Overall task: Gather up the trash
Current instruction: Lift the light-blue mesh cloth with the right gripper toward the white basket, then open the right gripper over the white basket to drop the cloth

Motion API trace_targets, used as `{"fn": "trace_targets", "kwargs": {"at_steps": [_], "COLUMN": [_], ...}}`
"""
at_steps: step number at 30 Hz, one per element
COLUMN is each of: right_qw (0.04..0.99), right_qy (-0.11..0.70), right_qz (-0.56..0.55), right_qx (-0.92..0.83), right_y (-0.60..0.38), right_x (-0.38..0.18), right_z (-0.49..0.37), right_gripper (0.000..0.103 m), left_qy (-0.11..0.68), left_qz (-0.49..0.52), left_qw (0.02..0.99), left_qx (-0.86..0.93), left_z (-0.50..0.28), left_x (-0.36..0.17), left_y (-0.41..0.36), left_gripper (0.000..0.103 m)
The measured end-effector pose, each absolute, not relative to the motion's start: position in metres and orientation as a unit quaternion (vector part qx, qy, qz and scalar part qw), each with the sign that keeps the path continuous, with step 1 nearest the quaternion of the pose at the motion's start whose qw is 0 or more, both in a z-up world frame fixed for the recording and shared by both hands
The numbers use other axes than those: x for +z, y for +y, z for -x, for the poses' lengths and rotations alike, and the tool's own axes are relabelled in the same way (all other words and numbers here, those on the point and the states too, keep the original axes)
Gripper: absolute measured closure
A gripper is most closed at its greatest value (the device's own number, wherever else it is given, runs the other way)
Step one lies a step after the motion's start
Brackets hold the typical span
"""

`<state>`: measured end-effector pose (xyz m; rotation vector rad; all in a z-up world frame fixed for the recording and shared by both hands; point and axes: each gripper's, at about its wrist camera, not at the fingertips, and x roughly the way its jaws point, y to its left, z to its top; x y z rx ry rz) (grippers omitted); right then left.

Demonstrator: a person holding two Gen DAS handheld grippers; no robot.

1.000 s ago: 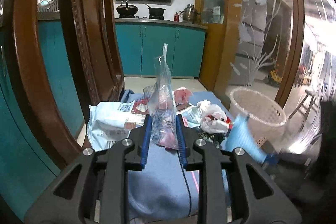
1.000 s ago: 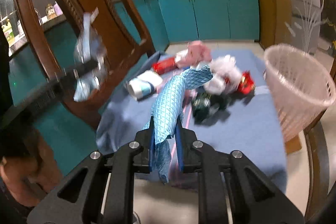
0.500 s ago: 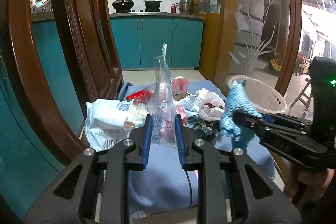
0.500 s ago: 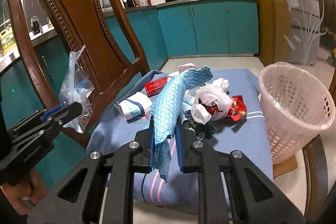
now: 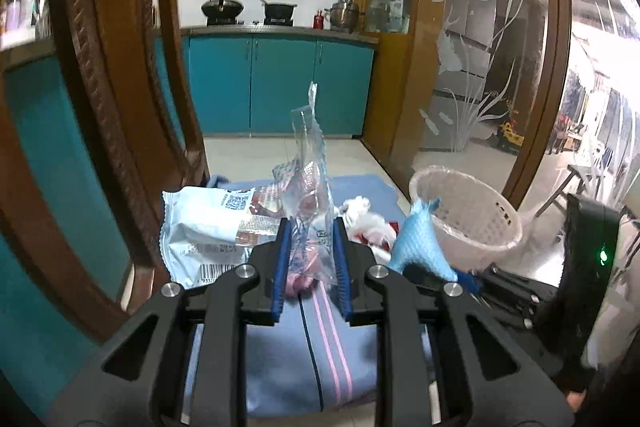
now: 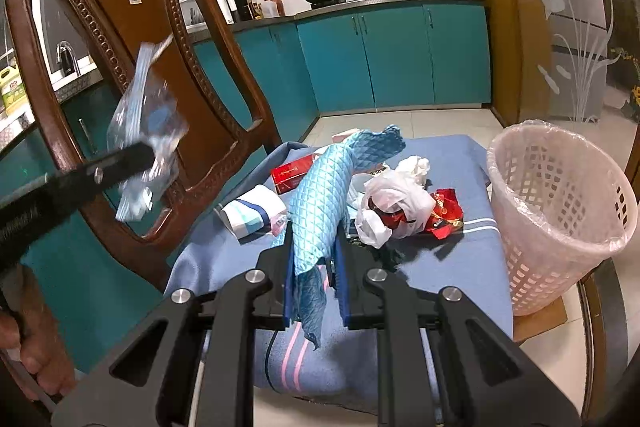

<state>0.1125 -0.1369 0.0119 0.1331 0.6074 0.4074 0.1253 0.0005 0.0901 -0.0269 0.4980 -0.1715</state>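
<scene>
My left gripper (image 5: pixel 310 247) is shut on a clear plastic bag (image 5: pixel 310 179) that stands upright between the pads, held above the blue-covered table (image 5: pixel 296 367). It also shows in the right wrist view (image 6: pixel 146 131), at the left in front of the chair. My right gripper (image 6: pixel 314 251) is shut on a light blue quilted wrapper (image 6: pixel 332 183), also seen in the left wrist view (image 5: pixel 418 243) beside the white mesh basket (image 5: pixel 468 219) (image 6: pixel 560 207). More trash lies on the cloth: a white plastic bag (image 6: pixel 390 203), a red wrapper (image 6: pixel 446 217), a red box (image 6: pixel 292 173).
A carved wooden chair (image 6: pixel 140 67) stands at the table's left. A white and blue snack packet (image 5: pixel 208 227) (image 6: pixel 252 213) lies at the left of the pile. Teal kitchen cabinets (image 6: pixel 392 59) are behind. The basket stands at the table's right edge.
Both grippers keep their hold. The left gripper with the clear bag has swung right, toward the basket. The right gripper with the blue wrapper has steadied over the table.
</scene>
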Motion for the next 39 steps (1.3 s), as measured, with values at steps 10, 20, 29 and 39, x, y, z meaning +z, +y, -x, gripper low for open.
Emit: {"fn": "trace_targets", "kwargs": {"at_steps": [10, 20, 29, 39], "right_qw": [0.938, 0.94, 0.949, 0.972], "right_qy": [0.292, 0.295, 0.276, 0.218], "right_qz": [-0.042, -0.027, -0.023, -0.083], "right_qx": [0.18, 0.17, 0.154, 0.023], "right_y": [-0.137, -0.132, -0.14, -0.252], "right_x": [0.004, 0.004, 0.013, 0.031], "right_z": [-0.113, -0.121, -0.126, -0.18], "right_gripper": [0.085, 0.084, 0.085, 0.084], "left_qy": [0.262, 0.269, 0.287, 0.291], "left_qz": [0.043, 0.055, 0.06, 0.051], "left_qw": [0.962, 0.955, 0.948, 0.947], "left_qx": [-0.061, -0.108, -0.126, -0.127], "left_z": [-0.162, -0.153, -0.156, -0.157], "left_x": [0.043, 0.049, 0.041, 0.04], "left_y": [0.005, 0.003, 0.003, 0.001], "left_gripper": [0.082, 0.082, 0.079, 0.079]}}
